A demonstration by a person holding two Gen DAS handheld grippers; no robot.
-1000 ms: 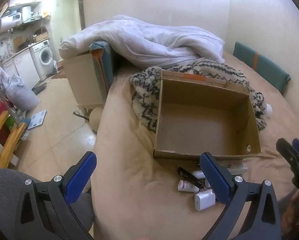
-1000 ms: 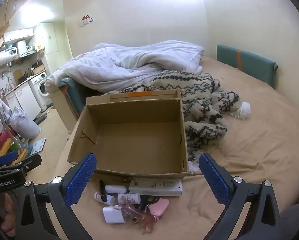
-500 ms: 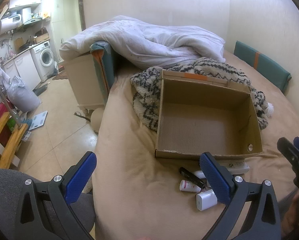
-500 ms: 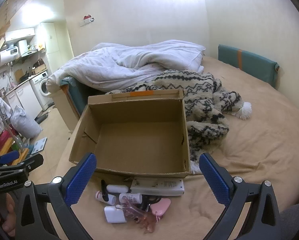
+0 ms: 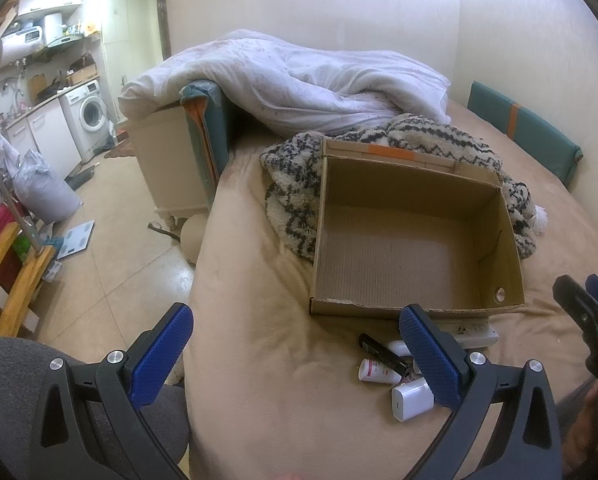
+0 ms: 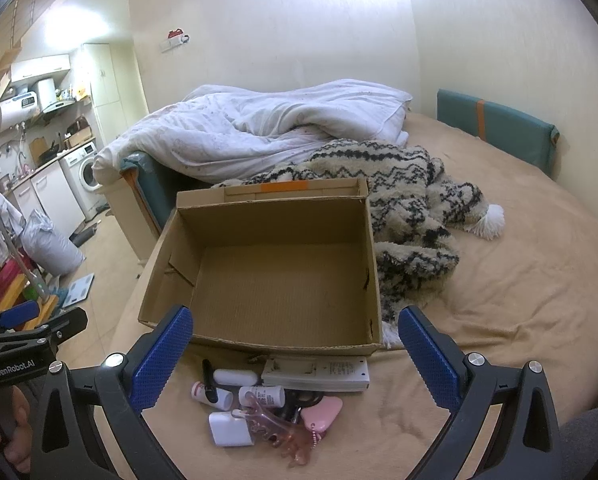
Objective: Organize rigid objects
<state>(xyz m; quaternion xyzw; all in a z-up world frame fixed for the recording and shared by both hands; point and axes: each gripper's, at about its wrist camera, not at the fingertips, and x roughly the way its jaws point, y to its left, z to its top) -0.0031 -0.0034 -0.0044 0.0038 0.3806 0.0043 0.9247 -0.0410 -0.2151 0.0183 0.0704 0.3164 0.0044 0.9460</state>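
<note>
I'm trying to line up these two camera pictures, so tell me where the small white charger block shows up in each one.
Left wrist view: the white charger block lies low and right of centre on the bed, beside the right blue pad of the left gripper.
Right wrist view: it lies low and left of centre, nearest the camera in the pile.
Shared landmark: the open cardboard box, just beyond the pile in both.

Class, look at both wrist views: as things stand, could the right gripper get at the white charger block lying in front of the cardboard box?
Probably yes: the right gripper is open, and the white charger block lies uncovered at the pile's near edge.
</note>
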